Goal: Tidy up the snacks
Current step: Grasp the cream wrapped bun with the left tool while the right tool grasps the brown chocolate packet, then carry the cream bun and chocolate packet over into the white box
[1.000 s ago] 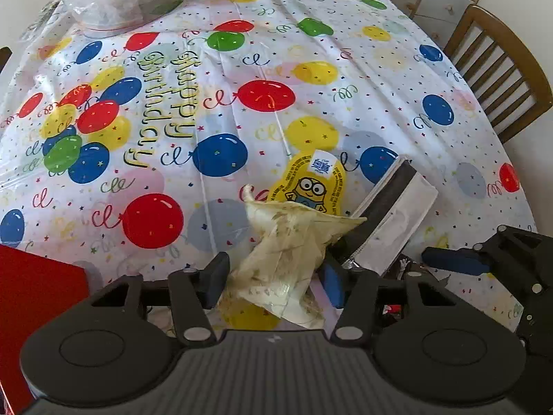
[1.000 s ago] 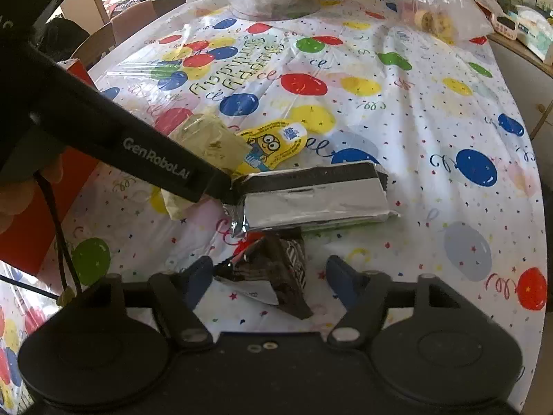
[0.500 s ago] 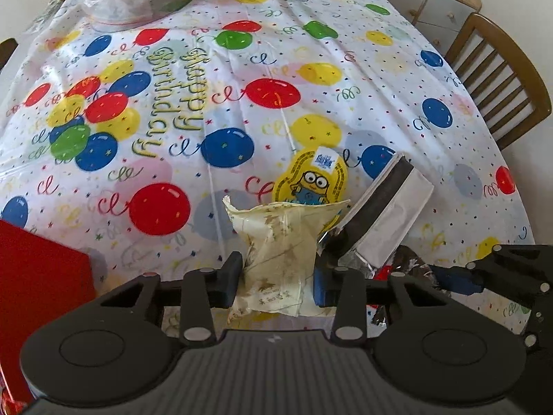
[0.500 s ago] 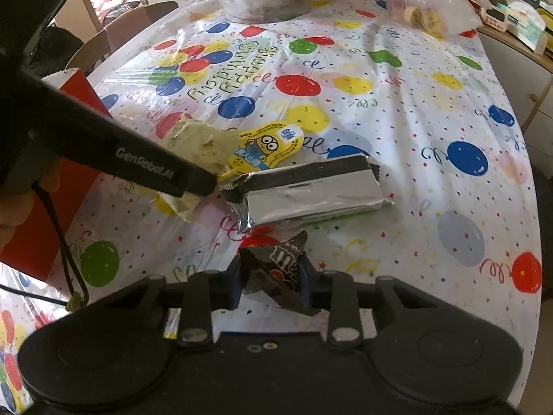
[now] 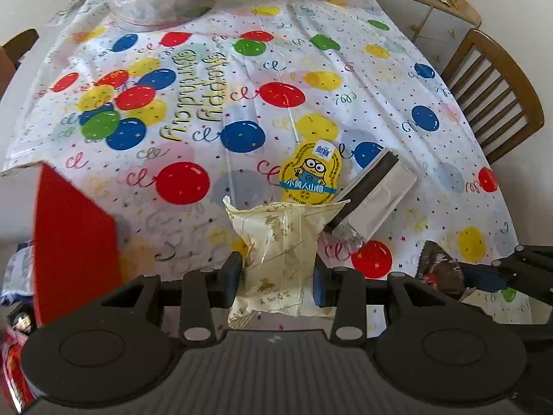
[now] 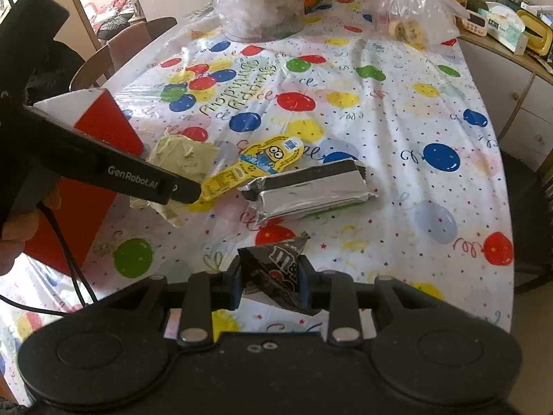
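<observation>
While the left gripper (image 5: 278, 273) clamps a cream pastry packet (image 5: 280, 252) and the right gripper (image 6: 269, 285) pinches a dark M&M's bag (image 6: 276, 266), both lifted near the red box (image 6: 103, 128), the Minion snack (image 6: 266, 160) and silver foil pack (image 6: 307, 190) lie unsorted on the tablecloth (image 6: 432, 110).

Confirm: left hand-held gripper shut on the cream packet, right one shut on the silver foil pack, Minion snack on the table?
One slip. The right hand-held gripper is shut on the dark candy packet, not the silver foil pack, which lies on the tablecloth, as the right wrist view shows. The left hand-held gripper does hold the cream packet; the Minion snack lies flat.
</observation>
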